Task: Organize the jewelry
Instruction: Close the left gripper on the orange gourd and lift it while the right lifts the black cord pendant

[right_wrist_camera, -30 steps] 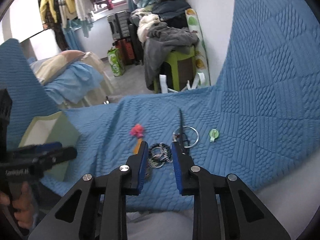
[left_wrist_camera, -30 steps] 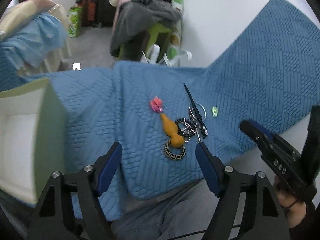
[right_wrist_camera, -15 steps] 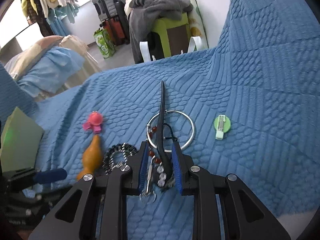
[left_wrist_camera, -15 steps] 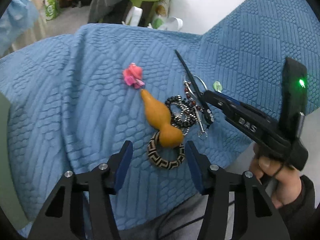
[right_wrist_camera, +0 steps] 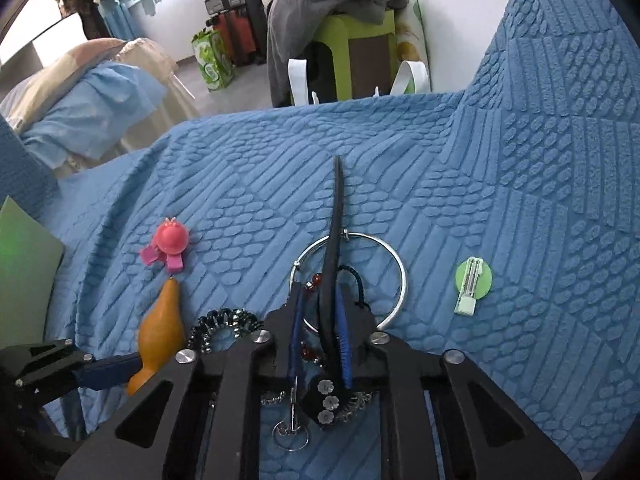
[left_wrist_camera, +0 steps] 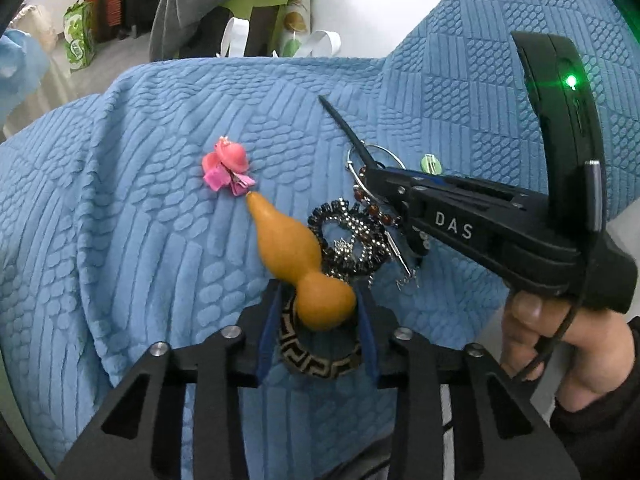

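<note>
Jewelry lies in a cluster on a blue quilted cover (right_wrist_camera: 500, 184) over the surface.

Left gripper (left_wrist_camera: 318, 308): fingers closing around the bulbous end of an orange gourd pendant (left_wrist_camera: 292, 252); the pads stand at either side of it, contact not certain. The gourd rests across a black-and-gold patterned ring (left_wrist_camera: 320, 362), which lies under the same fingers.

Right gripper (right_wrist_camera: 320, 332): fingers nearly together and closing, with a long black hair stick (right_wrist_camera: 334, 240) between them, seemingly pinched. The stick crosses a silver hoop (right_wrist_camera: 394, 264); red beads (right_wrist_camera: 316, 279) lie just beside the fingers.

Obstructions: a black beaded coil (left_wrist_camera: 348, 240) touches the gourd's right side and tangles with the beads and a small pin. The person's right hand (left_wrist_camera: 560, 344) holds the right tool close by.

Apart from the cluster: a pink clip (right_wrist_camera: 170, 244) at the gourd's tip, a green round clip (right_wrist_camera: 472, 282) to the right
</note>
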{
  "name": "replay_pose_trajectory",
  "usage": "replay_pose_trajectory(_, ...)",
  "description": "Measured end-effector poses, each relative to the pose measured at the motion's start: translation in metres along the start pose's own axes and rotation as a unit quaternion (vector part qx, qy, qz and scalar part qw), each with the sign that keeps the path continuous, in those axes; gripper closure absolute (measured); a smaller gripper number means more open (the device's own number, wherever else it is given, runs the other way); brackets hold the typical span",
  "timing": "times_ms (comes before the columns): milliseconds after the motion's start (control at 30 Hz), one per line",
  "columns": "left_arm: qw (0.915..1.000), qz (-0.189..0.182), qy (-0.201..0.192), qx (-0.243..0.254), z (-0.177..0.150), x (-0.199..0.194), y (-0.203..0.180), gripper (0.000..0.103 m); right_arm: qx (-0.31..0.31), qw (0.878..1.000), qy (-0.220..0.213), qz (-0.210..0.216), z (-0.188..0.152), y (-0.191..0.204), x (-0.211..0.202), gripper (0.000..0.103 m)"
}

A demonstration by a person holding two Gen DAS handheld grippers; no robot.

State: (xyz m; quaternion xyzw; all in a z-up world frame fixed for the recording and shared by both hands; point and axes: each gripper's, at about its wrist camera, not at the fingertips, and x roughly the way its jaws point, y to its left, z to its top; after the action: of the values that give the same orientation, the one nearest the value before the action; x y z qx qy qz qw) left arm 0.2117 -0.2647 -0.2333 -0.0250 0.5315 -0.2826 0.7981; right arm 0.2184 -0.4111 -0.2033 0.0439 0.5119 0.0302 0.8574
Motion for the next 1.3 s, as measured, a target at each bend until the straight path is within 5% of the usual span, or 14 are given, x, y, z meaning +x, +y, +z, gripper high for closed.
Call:
replay_pose_trajectory(800, 0.9979, -0.016, -0.063, -0.002, 0.011, -0.071, -0.005, 0.074, 0.029, 0.999, -0.034, 0.004, -0.008, 0.019, -0.074, 0.097)
replay_pose_trajectory(1300, 0.9899, 0.003, -0.141, -0.009, 0.012, -0.186, 0.023, 0.074, -0.003, 0.996, -0.089, 0.016, 0.017, 0.091, -0.145, 0.097)
